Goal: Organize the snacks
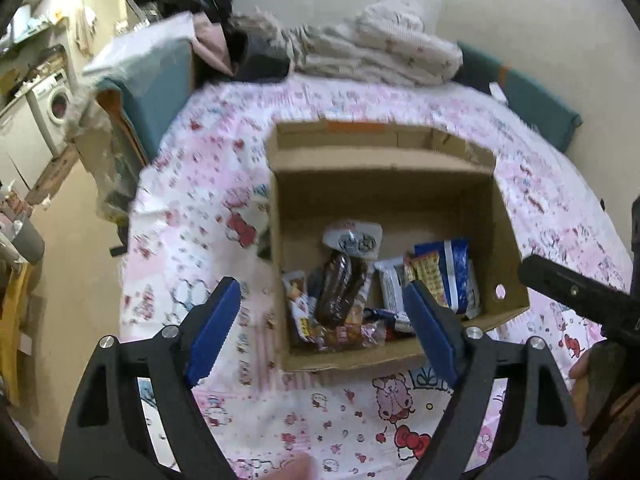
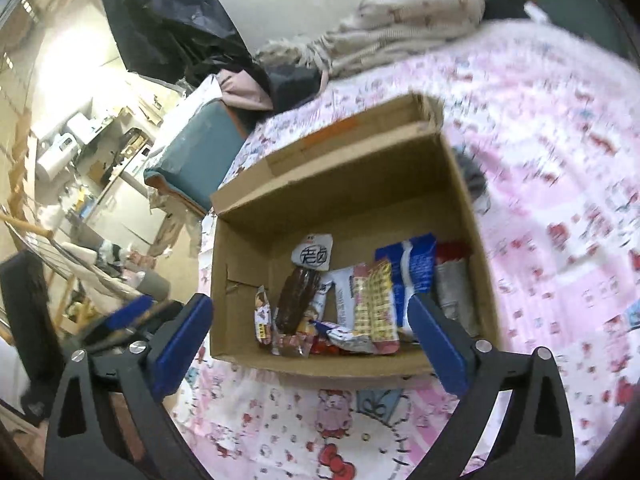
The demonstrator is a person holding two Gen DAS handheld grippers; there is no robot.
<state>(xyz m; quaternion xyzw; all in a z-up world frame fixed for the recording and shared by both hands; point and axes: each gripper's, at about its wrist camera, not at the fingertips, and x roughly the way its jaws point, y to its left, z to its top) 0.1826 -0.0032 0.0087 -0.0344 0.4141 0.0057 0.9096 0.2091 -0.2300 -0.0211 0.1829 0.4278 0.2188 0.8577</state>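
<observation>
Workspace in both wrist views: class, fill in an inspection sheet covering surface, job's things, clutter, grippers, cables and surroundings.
Surface: bed with pink cartoon-print sheet.
Job's things: open cardboard box on the sheet; snack packets bunched at its near end, among them a dark brown packet, a blue-and-white packet and a yellow checked packet.
Clutter: bundled blankets and dark clothing at the far end of the bed.
Grippers: left gripper and right gripper both above the box's near edge, fingers apart, holding nothing.
Cables: nothing seen.
Surroundings: washing machine in a side room; plain wall behind.
</observation>
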